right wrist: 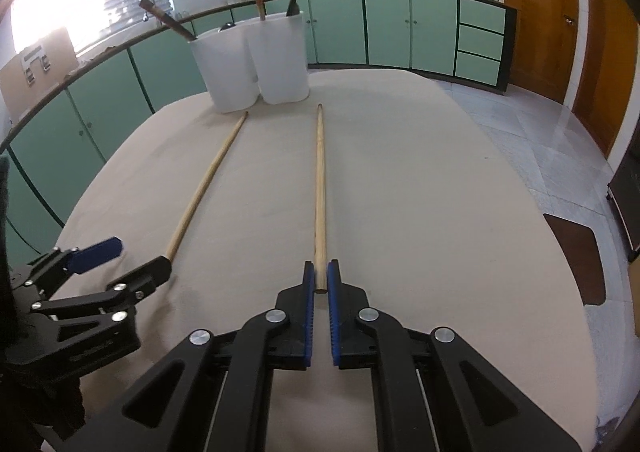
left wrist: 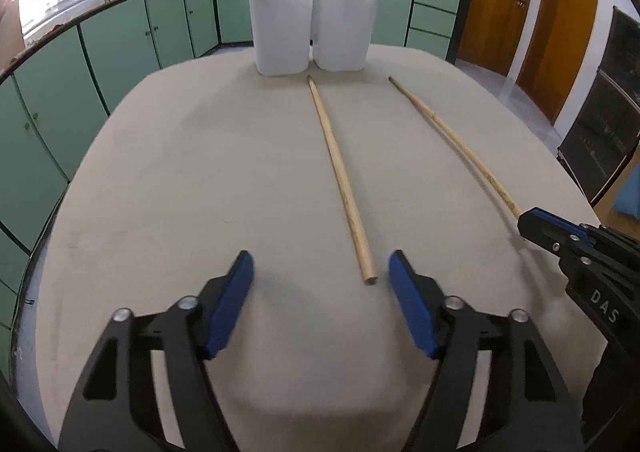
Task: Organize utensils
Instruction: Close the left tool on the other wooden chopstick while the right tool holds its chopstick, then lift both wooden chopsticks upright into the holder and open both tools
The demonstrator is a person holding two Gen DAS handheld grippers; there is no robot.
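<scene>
Right wrist view: right gripper (right wrist: 319,279) closed around the butt end of one pale wooden chopstick (right wrist: 319,188).
Second chopstick (left wrist: 340,180), tapered and unmarked, lies flat on the beige table (left wrist: 180,172); left gripper (left wrist: 321,266) wide apart, holding nothing; white holders (left wrist: 312,24) beyond.

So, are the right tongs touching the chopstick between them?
Touching. In the right wrist view, the right tongs are shut on the end of the right chopstick.

Left gripper (left wrist: 322,272) low over the table, blue-padded fingers (left wrist: 232,302) spread wide apart, right gripper (right wrist: 320,278) level beside it on its right, fingers drawn in close around a wooden chopstick's (right wrist: 320,188) near end
</scene>
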